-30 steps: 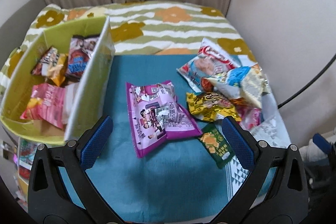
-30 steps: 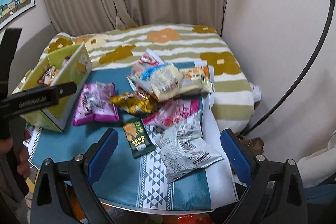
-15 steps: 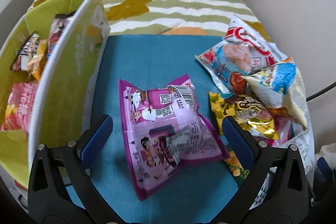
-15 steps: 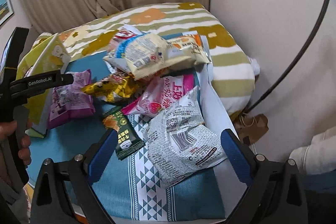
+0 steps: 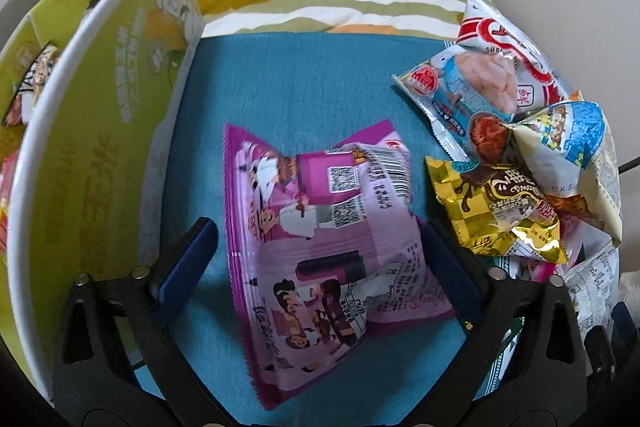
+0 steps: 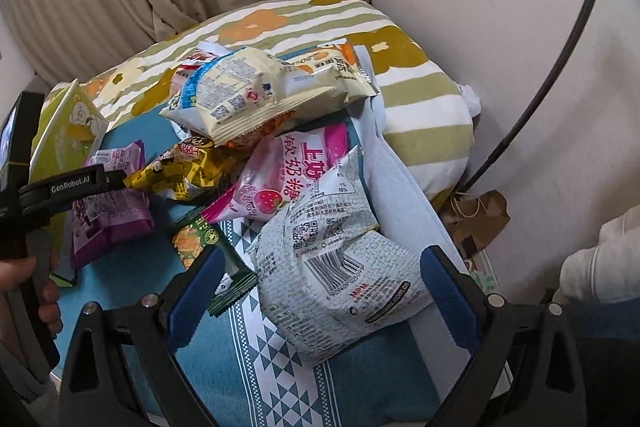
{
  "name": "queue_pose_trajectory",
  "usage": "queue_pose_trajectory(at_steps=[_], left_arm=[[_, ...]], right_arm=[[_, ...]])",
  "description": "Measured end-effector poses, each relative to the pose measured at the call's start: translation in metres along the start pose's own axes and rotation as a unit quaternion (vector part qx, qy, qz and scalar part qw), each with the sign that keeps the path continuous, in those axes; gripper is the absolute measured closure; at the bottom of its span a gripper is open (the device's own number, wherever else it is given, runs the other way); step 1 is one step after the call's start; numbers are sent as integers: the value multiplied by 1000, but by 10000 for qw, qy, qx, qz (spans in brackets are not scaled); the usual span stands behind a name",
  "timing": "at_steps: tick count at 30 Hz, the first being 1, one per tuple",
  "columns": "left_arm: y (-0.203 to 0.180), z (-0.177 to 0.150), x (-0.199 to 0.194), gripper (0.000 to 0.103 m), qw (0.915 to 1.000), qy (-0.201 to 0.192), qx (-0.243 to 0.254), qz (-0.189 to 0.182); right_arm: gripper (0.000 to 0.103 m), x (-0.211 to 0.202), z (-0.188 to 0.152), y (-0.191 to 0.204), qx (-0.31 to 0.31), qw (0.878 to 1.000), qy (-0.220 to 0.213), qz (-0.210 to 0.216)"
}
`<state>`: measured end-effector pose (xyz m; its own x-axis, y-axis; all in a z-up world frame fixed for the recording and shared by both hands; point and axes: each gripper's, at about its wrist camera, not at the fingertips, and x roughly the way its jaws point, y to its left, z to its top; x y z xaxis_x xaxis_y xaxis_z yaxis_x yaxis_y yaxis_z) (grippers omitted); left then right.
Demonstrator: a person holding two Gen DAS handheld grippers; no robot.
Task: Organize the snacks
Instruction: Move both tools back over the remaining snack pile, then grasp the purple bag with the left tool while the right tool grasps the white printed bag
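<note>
Two grippers spread wide, gripping nothing: left gripper point(image 5: 318, 259), just been closing, straddles purple packet point(image 5: 320, 227) beside green box point(image 5: 100, 131); squeeze mid-body; right gripper point(image 6: 316, 291) brackets white packet point(image 6: 340, 259) on tabletop.

A purple snack packet point(image 5: 320, 227) lies flat on the teal cloth, printed with cartoon figures, codes and a barcode, its serrated edge toward the camera. Just left stands a green cardboard box point(image 5: 100, 107) with a few packets inside. To the right a heap — a gold wrapper point(image 5: 496, 211), a red-and-blue shrimp bag point(image 5: 472, 95) and a cream-and-blue bag point(image 5: 568, 139) on top. From the other side, a white packet point(image 6: 344, 267) with a barcode lies foremost, overlapping a pink strawberry candy bag point(image 6: 288, 179) — beside them a small dark green packet point(image 6: 200, 243).
</note>
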<state>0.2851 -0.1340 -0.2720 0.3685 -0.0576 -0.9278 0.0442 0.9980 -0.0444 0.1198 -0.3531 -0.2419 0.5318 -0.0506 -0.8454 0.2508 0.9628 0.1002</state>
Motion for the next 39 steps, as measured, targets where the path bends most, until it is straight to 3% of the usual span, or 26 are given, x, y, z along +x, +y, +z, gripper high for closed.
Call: queue_pose_trajectory(at_steps=[2,6,7,13,26,29,39], left_arm=[[1,-1,3,14,9999,67,-41,-88],[0,-2,3,18,9998,60,3,-167],[0,-3,3,23,9998,65,5,-209],[-1,-5,-1,26,9997,42,63,-232],[3,-11,-13,27,9997,0,96,-222],[3,-12,-17,27,9997,-19,113,-223],[3,-16,-34,27,9993,-177,181,-270]], right_arm=[[6,-1,-1,-1,73,10000,-18,-38],[6,1,-2,-4,108,9999,-6,-73],[6,2,-1,-4,87,9999,3,-83],[6,5,0,5,-370,9993,25,-53],[6,44,-5,28,-1638,9853,419,-223],[23,51,-8,31,-1780,9824,510,-231],[37,34,-10,27,-1725,9845,279,-146]])
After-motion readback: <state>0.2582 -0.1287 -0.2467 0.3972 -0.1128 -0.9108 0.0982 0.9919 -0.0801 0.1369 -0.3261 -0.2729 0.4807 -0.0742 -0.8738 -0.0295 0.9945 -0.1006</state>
